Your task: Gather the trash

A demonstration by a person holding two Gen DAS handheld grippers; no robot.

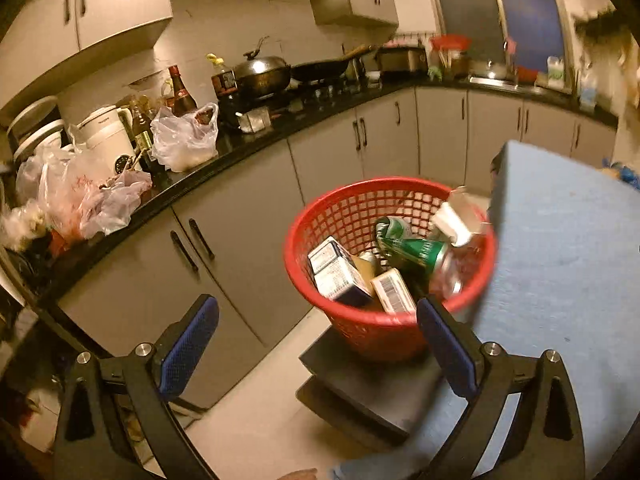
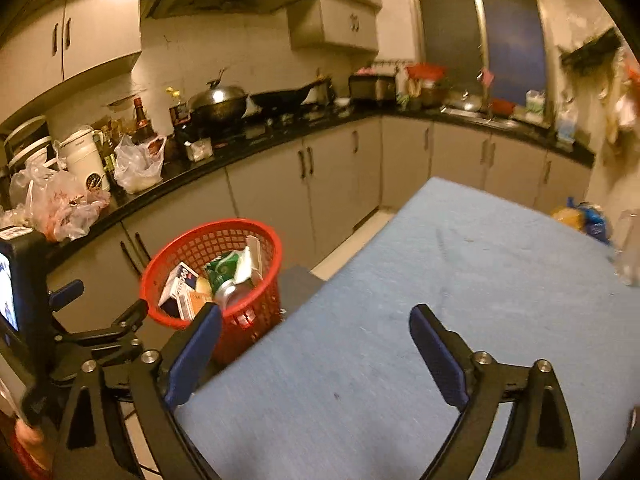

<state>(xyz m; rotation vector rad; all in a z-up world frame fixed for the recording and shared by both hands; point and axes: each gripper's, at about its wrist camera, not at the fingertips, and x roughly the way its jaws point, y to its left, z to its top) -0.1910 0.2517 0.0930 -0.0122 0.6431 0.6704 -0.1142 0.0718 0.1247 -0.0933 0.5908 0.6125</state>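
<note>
A red mesh basket (image 1: pixel 352 216) stands on a dark stool (image 1: pixel 372 384) beside the blue-covered table (image 1: pixel 560 280). It holds a green can (image 1: pixel 416 250), a white and blue carton (image 1: pixel 338 274), a barcoded box (image 1: pixel 394 292) and a white carton (image 1: pixel 460 216). My left gripper (image 1: pixel 318 348) is open and empty, just before the basket. In the right wrist view the basket (image 2: pixel 192 248) sits at the left, and my right gripper (image 2: pixel 316 354) is open and empty over the table (image 2: pixel 440 280). The left gripper's body (image 2: pixel 64 320) shows at the far left.
A black kitchen counter (image 1: pixel 248 148) runs behind, crowded with plastic bags (image 1: pixel 184 136), bottles, a kettle and woks. Grey cabinets (image 1: pixel 248 248) stand below it. A yellow and blue bag (image 2: pixel 584 216) lies at the table's far right corner.
</note>
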